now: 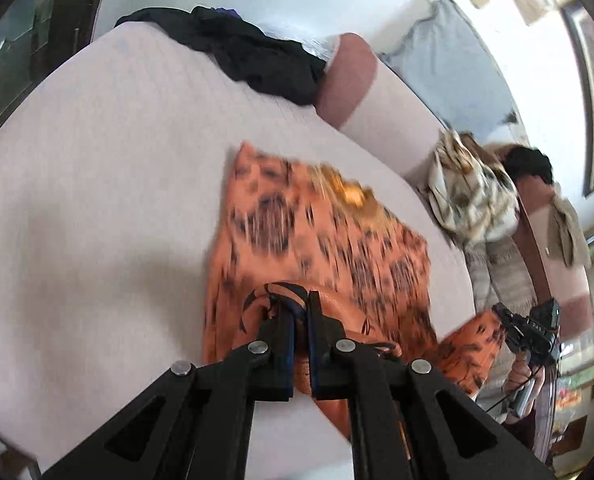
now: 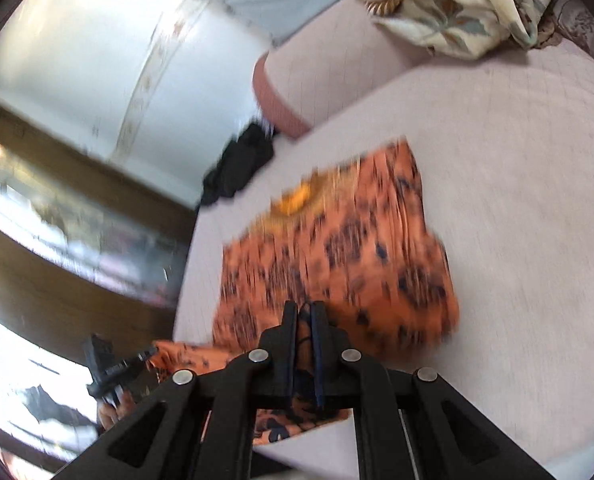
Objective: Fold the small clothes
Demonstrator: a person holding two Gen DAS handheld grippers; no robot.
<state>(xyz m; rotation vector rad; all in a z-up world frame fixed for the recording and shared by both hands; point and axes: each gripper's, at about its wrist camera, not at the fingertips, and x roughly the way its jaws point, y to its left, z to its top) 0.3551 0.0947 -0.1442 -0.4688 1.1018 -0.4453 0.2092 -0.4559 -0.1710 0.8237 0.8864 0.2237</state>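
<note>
The orange patterned garment (image 1: 321, 232) is lying across the pale pink bed (image 1: 97, 200), most of it spread flat with a yellow neckline patch showing near its far edge. The left tongs (image 1: 301, 304) are clamping a bunched edge of the garment at its near side, the two black fingers pressed together on the cloth. In the right wrist view the right tongs (image 2: 305, 312) are likewise squeezing a near edge of the same garment (image 2: 337, 248), fingers nearly together with orange fabric pinched between them. Each pair of tongs is showing up at the other camera's edge, gripping a lifted flap of orange cloth. A dark pile of clothing (image 1: 253, 52) is sitting at the far corner of the bed, well apart from the garment. A cream floral cloth (image 2: 457, 4) is lying crumpled beside the bed's pillow end. Both views are blurred
</note>
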